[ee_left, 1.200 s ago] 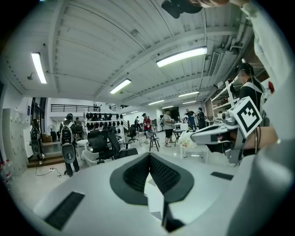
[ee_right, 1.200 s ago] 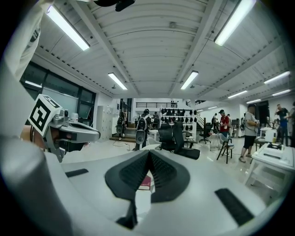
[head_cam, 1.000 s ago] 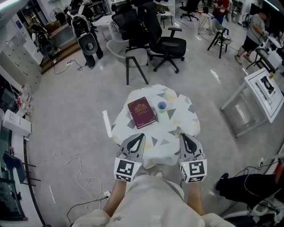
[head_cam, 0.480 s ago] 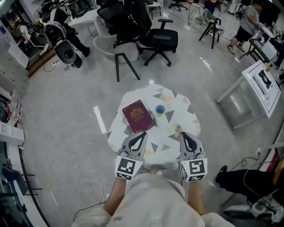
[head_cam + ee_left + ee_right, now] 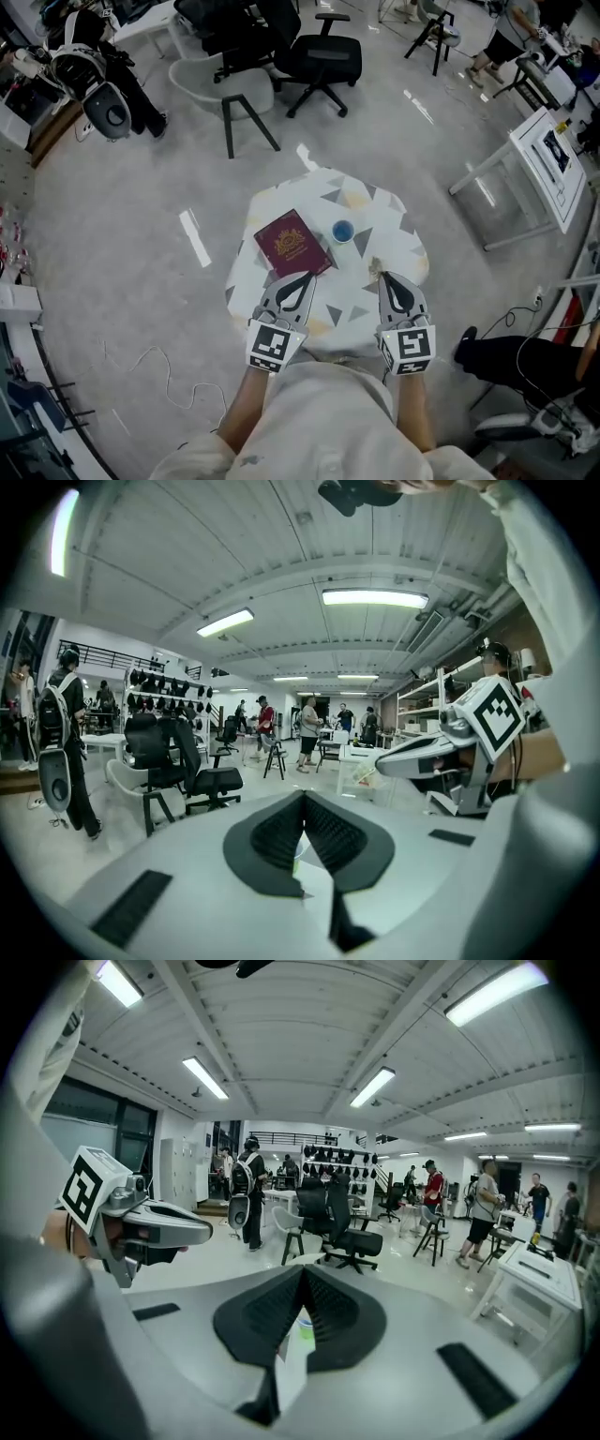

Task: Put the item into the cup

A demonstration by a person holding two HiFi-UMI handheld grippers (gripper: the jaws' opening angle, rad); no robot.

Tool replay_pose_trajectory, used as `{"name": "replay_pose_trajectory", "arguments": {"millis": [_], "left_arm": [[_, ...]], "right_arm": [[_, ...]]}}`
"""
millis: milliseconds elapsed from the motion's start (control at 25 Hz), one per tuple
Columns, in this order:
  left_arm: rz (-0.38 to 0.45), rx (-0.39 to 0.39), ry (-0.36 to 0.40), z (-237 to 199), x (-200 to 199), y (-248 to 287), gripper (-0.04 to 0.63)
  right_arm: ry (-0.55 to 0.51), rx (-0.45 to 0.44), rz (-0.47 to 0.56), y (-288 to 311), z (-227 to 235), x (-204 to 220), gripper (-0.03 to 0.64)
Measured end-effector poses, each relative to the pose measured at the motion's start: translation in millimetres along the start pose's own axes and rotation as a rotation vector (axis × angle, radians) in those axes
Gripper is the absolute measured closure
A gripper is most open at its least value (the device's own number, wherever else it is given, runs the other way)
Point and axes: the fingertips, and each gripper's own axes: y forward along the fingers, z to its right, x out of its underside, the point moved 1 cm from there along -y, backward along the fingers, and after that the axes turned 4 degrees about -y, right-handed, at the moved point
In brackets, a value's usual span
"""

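Carry step, likely. Right hand-held gripper (image 5: 383,277) pinched on small pale item (image 5: 377,268), near right edge of tabletop (image 5: 375,223). Cup (image 5: 343,231) at mid-tabletop, well apart. Left hand-held gripper (image 5: 303,277) closed, empty. Next: reach forward-left, centre over cup, release.

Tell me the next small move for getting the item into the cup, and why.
Probably open the right hand-held gripper and ease it forward around the small pale item: its jaws are together, the item lies just past them, and the cup stands farther ahead.

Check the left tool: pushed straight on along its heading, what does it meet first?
Probably the maroon book, lying just ahead of the left tool; tool height over the table is unclear.
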Motion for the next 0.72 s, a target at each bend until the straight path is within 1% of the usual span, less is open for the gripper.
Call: {"name": "replay_pose_trajectory", "arguments": {"millis": [280,520,720], "left_arm": [[-0.047,0.072,-0.044,-28,23,24,0.583],[-0.083,0.104,-0.062,-47,42,44,0.583],[-0.103,0.115,-0.075,-59,55,61,0.583]], "right_arm": [[0.001,0.024,-0.098,39,-8,20,0.612],[-0.007,0.026,-0.161,68,-9,36,0.612],[-0.014,0.014,-0.206,86,-8,49,0.612]]}}
